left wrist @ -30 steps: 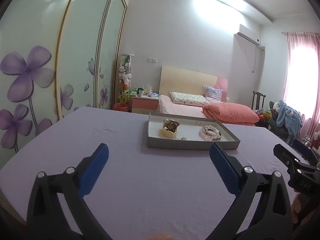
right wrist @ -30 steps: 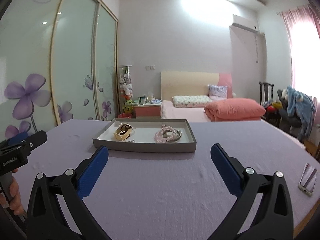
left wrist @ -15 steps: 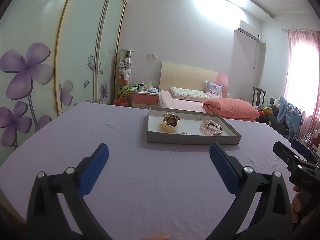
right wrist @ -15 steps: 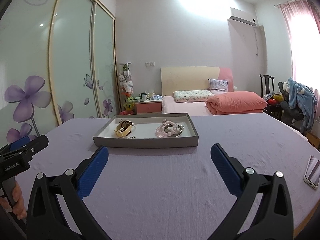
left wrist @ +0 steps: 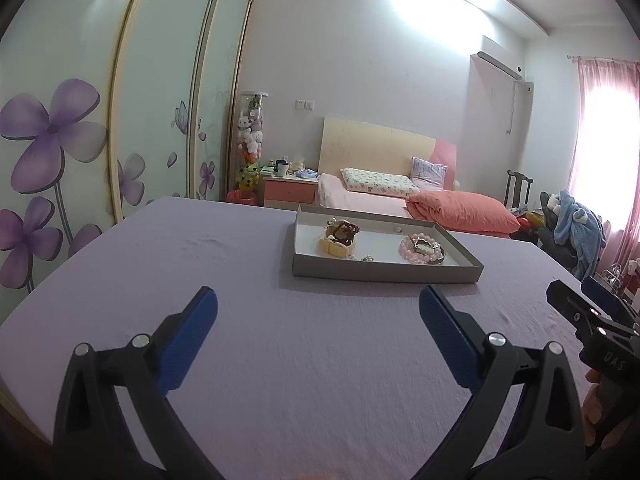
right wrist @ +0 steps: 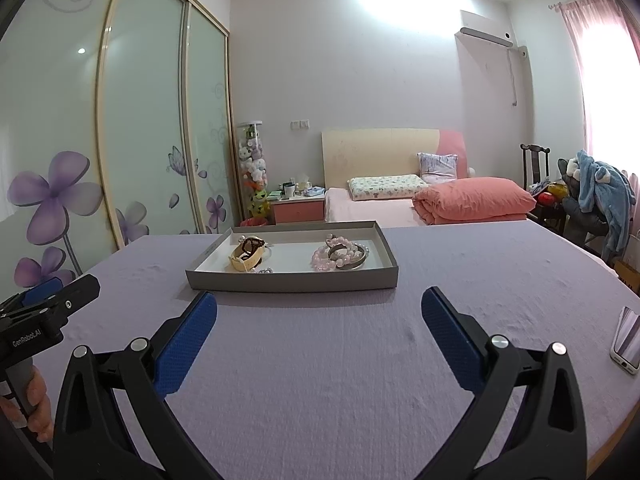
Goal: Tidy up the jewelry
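A shallow grey tray (left wrist: 386, 273) (right wrist: 292, 281) with a white floor rests on the purple-covered table. Inside it lie a yellow-strapped watch (left wrist: 339, 238) (right wrist: 247, 255), a pink bead bracelet (left wrist: 416, 247) (right wrist: 326, 258) with a metal bangle (right wrist: 352, 256), and small silvery pieces (left wrist: 362, 258) (right wrist: 264, 270). My left gripper (left wrist: 318, 304) hovers open over the cloth, short of the tray's near wall. My right gripper (right wrist: 319, 306) is open too, just before the tray's near edge, with nothing between its blue pads.
A phone (right wrist: 628, 338) lies near the table's right edge. Each gripper shows at the side of the other's view, held by a hand (right wrist: 38, 408). Behind the table are a bed (right wrist: 420, 200), a nightstand (right wrist: 298, 206), a chair (right wrist: 538, 168) and sliding wardrobe doors (right wrist: 140, 128).
Both grippers have drifted slightly forward and lower toward the tray, which now looks a little larger. Both stay open and empty; the jewelry has not moved.
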Action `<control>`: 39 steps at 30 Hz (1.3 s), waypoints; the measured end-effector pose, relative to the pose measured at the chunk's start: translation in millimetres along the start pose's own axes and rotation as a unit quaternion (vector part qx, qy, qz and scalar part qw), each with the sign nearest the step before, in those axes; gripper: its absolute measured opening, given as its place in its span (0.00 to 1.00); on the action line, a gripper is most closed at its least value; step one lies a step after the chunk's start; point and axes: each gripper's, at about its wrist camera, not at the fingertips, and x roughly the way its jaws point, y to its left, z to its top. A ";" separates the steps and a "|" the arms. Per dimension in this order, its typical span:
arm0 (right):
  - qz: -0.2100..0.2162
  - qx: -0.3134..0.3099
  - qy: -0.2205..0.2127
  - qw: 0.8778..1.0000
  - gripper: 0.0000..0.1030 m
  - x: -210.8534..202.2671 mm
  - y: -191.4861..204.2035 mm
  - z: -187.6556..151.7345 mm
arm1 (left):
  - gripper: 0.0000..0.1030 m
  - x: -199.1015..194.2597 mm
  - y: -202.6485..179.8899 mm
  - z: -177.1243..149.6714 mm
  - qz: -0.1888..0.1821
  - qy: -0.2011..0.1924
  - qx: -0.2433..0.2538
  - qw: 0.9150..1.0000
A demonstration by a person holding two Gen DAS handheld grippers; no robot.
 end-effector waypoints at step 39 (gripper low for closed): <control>0.006 0.006 0.006 1.000 0.98 -1.1 -1.4 -1.0 | 0.96 -8.7 -9.9 -0.8 -0.009 -0.008 0.013 1.000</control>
